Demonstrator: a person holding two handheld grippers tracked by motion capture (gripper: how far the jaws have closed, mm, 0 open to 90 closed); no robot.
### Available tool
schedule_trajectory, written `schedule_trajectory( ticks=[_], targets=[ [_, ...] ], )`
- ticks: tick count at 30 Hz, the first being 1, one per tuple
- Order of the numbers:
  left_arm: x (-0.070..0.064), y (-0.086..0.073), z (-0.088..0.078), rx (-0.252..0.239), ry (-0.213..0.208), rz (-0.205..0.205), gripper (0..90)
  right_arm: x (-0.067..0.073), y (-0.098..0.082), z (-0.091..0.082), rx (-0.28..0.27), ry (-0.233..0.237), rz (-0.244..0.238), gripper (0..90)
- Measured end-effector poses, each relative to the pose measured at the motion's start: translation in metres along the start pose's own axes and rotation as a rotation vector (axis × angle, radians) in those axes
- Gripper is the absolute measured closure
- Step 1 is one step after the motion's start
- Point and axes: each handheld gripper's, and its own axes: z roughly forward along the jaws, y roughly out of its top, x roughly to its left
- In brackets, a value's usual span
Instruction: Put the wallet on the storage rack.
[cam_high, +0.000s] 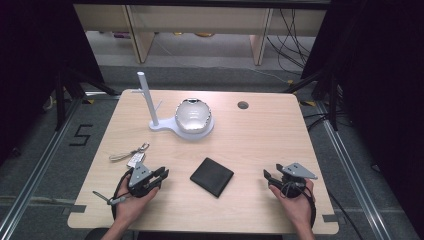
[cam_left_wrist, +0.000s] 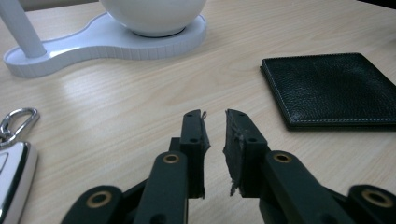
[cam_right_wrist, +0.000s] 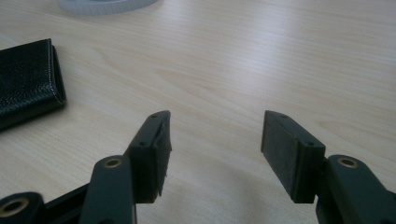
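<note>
Two hand-held grippers resting low on a wooden table (cam_high: 260, 135), black wallet between them.

From the left: keys (cam_high: 131, 155) on a ring just beyond the left gripper (cam_left_wrist: 215, 116), jaws nearly together with a narrow gap, gripping nothing. Behind, white stand (cam_high: 165, 125) carrying a shiny round bowl (cam_high: 193, 116). Mid-table, closed wallet (cam_high: 212, 176) lying flat, apart from both tools. At the right, right gripper (cam_right_wrist: 215, 122), jaws spread wide, empty over bare wood.

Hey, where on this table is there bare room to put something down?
The widest free patch is the right half of the table, between the wallet, the right tongs and the small round hole. A narrower strip lies between the wallet and the white stand. The left front is crowded: keys beside the left tongs.
</note>
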Motion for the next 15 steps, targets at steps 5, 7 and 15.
schedule_trajectory(
  ticks=[5,7,15],
  targets=[
    [-0.008,0.020,0.012,0.044,-0.039,0.019,89.1,0.012,0.006,-0.005,0.035,0.054,0.061,43.9],
    [-0.017,0.029,0.023,0.088,-0.080,0.039,89.2,0.015,0.011,-0.003,0.042,0.092,0.056,44.4],
    [-0.049,0.044,0.070,0.260,-0.218,0.177,89.2,0.040,0.026,0.005,0.183,0.238,0.118,47.2]
  ],
)
